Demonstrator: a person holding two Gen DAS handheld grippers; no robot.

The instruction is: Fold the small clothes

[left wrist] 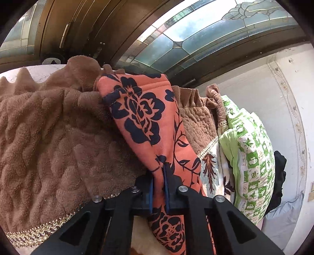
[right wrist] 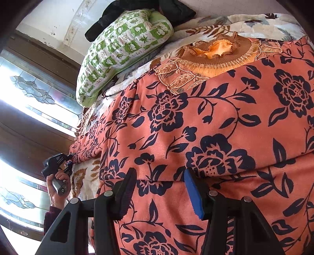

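Note:
The garment is an orange-red top with a dark blue flower print and an orange ribbed collar [right wrist: 214, 56]. In the right wrist view it [right wrist: 196, 121] lies spread over the bedding. My left gripper [left wrist: 159, 177] is shut on one sleeve of it [left wrist: 145, 109], which stands up in front of the camera. The left gripper also shows in the right wrist view [right wrist: 69, 158], at the sleeve end on the far left. My right gripper [right wrist: 160, 184] is open just above the garment's body, its fingers on either side of a fold line.
A brown plush blanket [left wrist: 49, 137] lies left of the sleeve. A green-and-white patterned pillow [right wrist: 121, 47] with a black cloth [right wrist: 145, 9] behind it sits at the head of the bed. A floral blanket [right wrist: 255, 21] covers the bed. A stained-glass window [left wrist: 196, 33] is behind.

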